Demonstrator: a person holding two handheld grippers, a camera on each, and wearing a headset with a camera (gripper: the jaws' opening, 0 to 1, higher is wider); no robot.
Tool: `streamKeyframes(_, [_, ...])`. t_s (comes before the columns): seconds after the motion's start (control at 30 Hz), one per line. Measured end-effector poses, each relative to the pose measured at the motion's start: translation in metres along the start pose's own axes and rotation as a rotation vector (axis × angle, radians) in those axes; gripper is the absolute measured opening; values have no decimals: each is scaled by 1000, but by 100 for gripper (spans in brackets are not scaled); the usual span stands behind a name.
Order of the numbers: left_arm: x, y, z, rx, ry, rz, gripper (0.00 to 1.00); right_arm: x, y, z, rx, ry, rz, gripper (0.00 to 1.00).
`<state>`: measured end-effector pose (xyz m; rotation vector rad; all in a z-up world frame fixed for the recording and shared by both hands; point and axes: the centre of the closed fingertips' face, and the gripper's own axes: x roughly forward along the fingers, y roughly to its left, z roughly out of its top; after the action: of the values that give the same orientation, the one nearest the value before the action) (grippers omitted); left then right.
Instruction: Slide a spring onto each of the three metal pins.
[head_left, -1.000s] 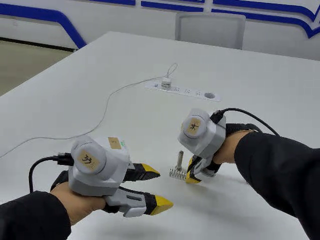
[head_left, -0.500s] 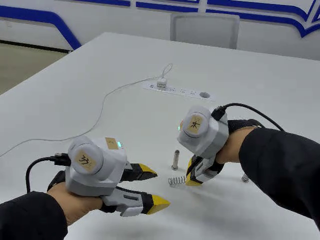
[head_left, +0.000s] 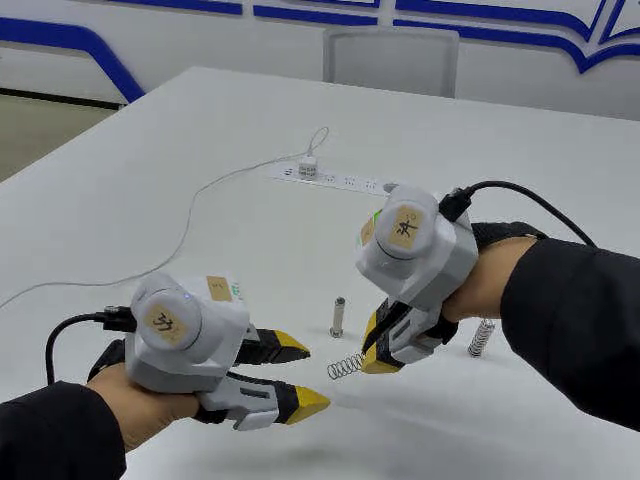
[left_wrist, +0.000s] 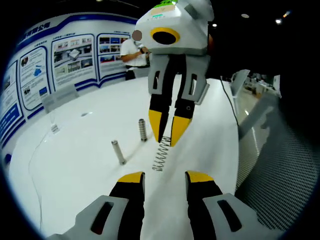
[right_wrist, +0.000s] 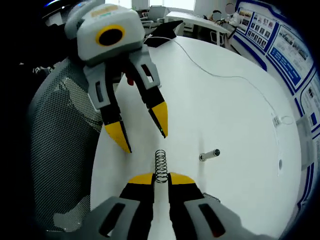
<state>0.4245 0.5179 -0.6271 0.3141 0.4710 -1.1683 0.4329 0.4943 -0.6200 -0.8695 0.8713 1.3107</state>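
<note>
A bare metal pin stands upright on the white table. My right gripper is shut on one end of a spring, held just in front of the pin with its free end pointing at my left gripper. My left gripper hovers open and empty at the front left, facing the spring. A second spring stands to the right; I cannot tell whether a pin is inside it.
A white power strip lies mid-table with a thin cable running left. A grey chair stands at the table's far edge. A person stands far off by the wall posters.
The right gripper has risen a little with the spring, from beside the foot of the pin. The second spring has come into view at the right. The left gripper has kept still.
</note>
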Motion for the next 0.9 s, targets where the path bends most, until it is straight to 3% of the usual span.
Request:
streamKeyframes(0.5, [2,-7,4,58,-10,-23,22,-7,16,26,-23,-36,25,11])
streamKeyframes(0.73, [2,-8,4,85,-12,-27,12,-9,21,30,-26,-35,32,11])
streamKeyframes(0.9, [3,-9,5,99,-11,-34,12,-11,21,33,-33,-43,30,11])
